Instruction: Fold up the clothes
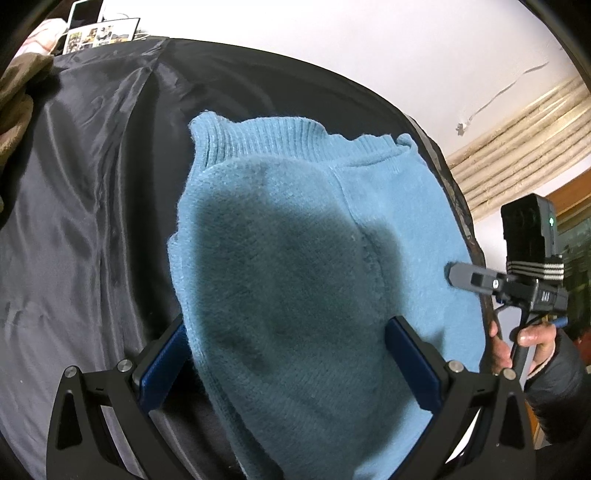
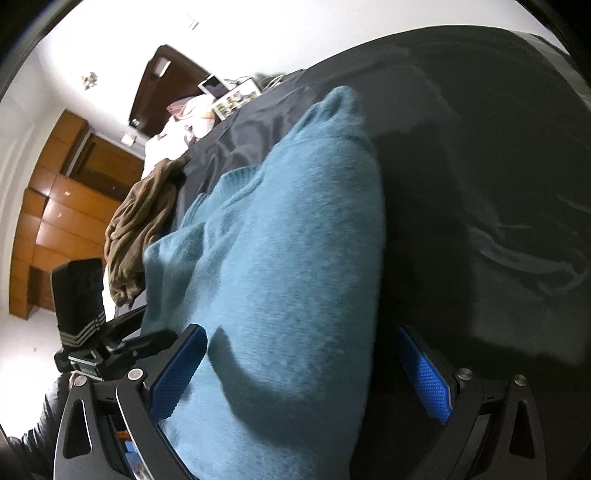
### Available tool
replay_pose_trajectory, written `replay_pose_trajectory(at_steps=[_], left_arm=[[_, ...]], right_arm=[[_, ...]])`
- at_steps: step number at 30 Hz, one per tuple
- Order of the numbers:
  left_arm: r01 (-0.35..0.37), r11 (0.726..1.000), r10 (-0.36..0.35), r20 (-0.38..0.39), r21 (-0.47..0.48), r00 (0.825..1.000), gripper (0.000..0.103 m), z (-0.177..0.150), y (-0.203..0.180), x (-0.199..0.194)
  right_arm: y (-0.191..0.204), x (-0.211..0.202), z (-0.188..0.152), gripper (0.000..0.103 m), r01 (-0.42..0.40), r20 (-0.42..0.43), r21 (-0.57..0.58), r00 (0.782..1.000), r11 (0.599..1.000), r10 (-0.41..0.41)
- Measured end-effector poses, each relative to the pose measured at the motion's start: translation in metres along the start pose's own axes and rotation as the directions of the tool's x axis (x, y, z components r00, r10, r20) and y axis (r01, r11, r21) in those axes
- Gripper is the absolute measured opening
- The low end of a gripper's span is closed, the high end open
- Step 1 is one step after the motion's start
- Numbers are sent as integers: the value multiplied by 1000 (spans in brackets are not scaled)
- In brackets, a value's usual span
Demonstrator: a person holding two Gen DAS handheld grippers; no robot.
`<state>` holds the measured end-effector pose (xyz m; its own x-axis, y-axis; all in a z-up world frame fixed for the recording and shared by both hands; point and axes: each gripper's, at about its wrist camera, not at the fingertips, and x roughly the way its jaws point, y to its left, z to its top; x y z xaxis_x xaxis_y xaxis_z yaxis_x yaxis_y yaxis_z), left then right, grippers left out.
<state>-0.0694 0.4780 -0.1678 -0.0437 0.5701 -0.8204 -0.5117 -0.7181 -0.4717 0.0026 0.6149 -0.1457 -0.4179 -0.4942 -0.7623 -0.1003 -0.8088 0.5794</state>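
A light blue knit sweater [image 1: 295, 229] lies folded on a dark satin sheet [image 1: 74, 221], its ribbed edge at the far side. My left gripper [image 1: 288, 365] hovers over the near part, open, the blue pads [image 1: 162, 365] wide apart with the knit lying between them. At the sweater's right edge, my right gripper [image 1: 456, 275] points in, held by a hand [image 1: 532, 339]. In the right wrist view the sweater [image 2: 288, 240] runs away from the open right gripper [image 2: 301, 373], and the left gripper [image 2: 162, 338] sits at the lower left.
A brown garment [image 2: 140, 221] is bunched on the bed beyond the sweater. Photo prints [image 1: 99, 35] lean at the far end of the bed. Wooden cabinets [image 2: 55, 206] stand against a white wall. The bed's edge [image 1: 469, 229] runs close along the sweater's right side.
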Motion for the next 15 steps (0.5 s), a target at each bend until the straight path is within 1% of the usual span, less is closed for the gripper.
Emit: replay_pose_trajectory(at_steps=[2,3,5,6,7,8,10,12,13,14,15], left_arm=[[15,1000,-14,6,-23,1000,102,0,4,-2],[23,999,-22,9,-36,1000,102,0,6,-3],[48,996,-47,17,-74,999,102,1,13,-5],[65,993,-63,21,-97,998,102,1,17,-6],[85,988,-83,27,-129,996,102,1,22,-8],[103,982,-99,32,-155,995,102,1,26,-9],[135,969,-130,39,-206,991,102,2,34,-11],[158,955,-152,43,-250,987,102,2,41,-13],[148,953,-142,41,-265,989,99,2,42,-14],[127,953,-121,37,-274,992,95,2,43,-15],[103,954,-99,29,-282,995,82,2,43,-16]], right_arm=[[4,4,-1,101,-28,-17,-22,999,999,28],[8,7,-2,98,-41,-29,-38,999,998,40],[17,10,-6,97,-17,-34,-77,999,997,14],[19,11,-6,93,-3,-32,-90,999,996,0],[21,11,-6,86,9,-31,-100,999,995,-12],[20,12,-6,82,13,-31,-95,999,995,-16],[18,10,-5,70,8,-27,-84,1000,996,-10],[16,6,-5,61,-5,-21,-72,1000,997,3],[16,4,-5,57,-8,-18,-69,1000,998,7],[19,3,-5,55,0,-14,-81,1000,997,-1],[22,1,-5,52,9,-9,-94,1000,996,-10]])
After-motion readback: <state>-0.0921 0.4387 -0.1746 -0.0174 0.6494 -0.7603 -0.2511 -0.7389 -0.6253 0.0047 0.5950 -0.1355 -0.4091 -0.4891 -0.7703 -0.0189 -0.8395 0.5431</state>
